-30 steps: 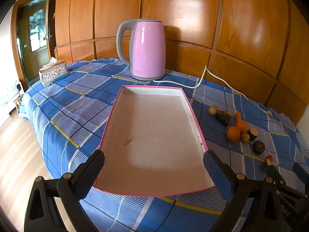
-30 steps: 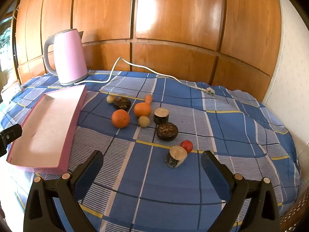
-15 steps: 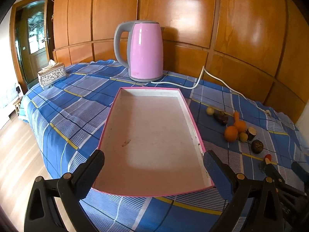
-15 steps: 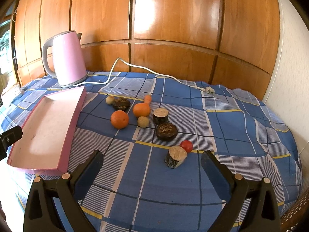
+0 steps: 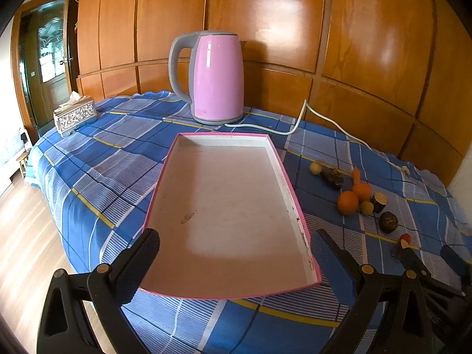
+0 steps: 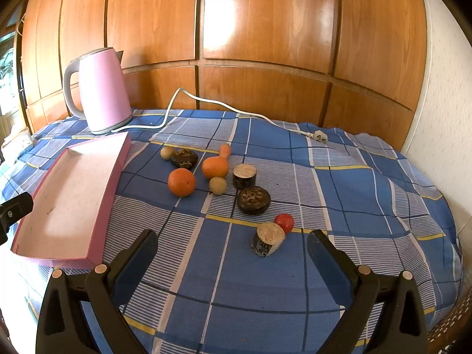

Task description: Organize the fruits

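Nothing picked yet: both claws spread wide, holding nothing.

Fruits (image 6: 216, 183) lie scattered on the cloth right of the bare pink tray (image 5: 290, 181); left gripper (image 5: 233, 250) hovers at its near end, right gripper (image 6: 231, 250) should likely descend on the nearest piece (image 6: 268, 239).

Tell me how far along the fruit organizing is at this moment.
Nothing is done yet: the pink tray holds no fruit. Nothing is in hand either; the left gripper and right gripper are both open and hold nothing. All of it is left: the orange, the red fruit, the cut piece and the other pieces lie on the blue tablecloth.
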Available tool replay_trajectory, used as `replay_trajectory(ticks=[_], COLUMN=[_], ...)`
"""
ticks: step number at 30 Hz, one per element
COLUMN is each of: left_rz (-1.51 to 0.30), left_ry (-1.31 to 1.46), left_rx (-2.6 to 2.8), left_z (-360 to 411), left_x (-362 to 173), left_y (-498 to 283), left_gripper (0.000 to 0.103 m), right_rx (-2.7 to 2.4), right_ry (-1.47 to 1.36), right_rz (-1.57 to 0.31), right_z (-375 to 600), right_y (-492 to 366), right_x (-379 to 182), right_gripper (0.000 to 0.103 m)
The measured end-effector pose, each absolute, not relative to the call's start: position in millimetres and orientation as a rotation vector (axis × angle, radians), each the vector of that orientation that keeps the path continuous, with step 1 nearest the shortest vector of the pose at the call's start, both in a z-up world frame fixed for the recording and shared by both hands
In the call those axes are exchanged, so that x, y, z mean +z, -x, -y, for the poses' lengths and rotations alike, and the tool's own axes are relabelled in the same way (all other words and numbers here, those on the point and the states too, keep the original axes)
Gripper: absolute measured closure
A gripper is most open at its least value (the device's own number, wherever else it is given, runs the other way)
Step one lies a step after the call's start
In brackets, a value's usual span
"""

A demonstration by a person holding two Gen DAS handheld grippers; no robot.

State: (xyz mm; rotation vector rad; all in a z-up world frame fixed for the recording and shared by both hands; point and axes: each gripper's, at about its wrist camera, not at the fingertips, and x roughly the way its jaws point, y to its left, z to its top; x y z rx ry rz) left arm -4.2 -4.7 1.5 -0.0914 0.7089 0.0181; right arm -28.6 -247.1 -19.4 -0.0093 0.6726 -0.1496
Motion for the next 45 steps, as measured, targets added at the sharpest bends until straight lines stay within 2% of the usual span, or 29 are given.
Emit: replay_trajectory(ticks=[8,13,24,32,36,42,44,45], left_rz=[-0.725,-0.802,-0.843,-0.88,-0.863,-0.88,-0.904,-0.909], left_ry=[0.114,0.147,0.076,-0.066,-0.142,-0.199,-0.214,-0.222], left_rx=[-0.048,-0.171,-0.317,-0.521,-0.587,-0.696,-0.733,-0.741], left_z=[8,16,46,101,135,183,200,206], left_x=[-1,-9,-19,-17,-19,-31,-37,-39], left_y=[4,0,-10,-20,-26,-40,-46,-47], left_gripper=[0.0,0.0,0.0,0.0,0.0,0.011,0.021,0.022], right_rx=[-0.153,-0.171,-0.373,-0.53,-0.557,-0.584,-0.588,-0.59], right_ry=[0.003,-0.014,-0.146,-0.302,-0.309,-0.284,-0.278,-0.276], right_rz=[-0.669,-0.676,-0.729,-0.853,-0.875,-0.856,-0.847,-0.84], right_z=[251,264,360,438,441,440,440,441], right_y=[29,27,21,22,21,26,27,28], right_x=[-19,-19,-9,-30,-50,-71,-74,-75], right_gripper=[0.0,0.0,0.0,0.001,0.006,0.008,0.008,0.008])
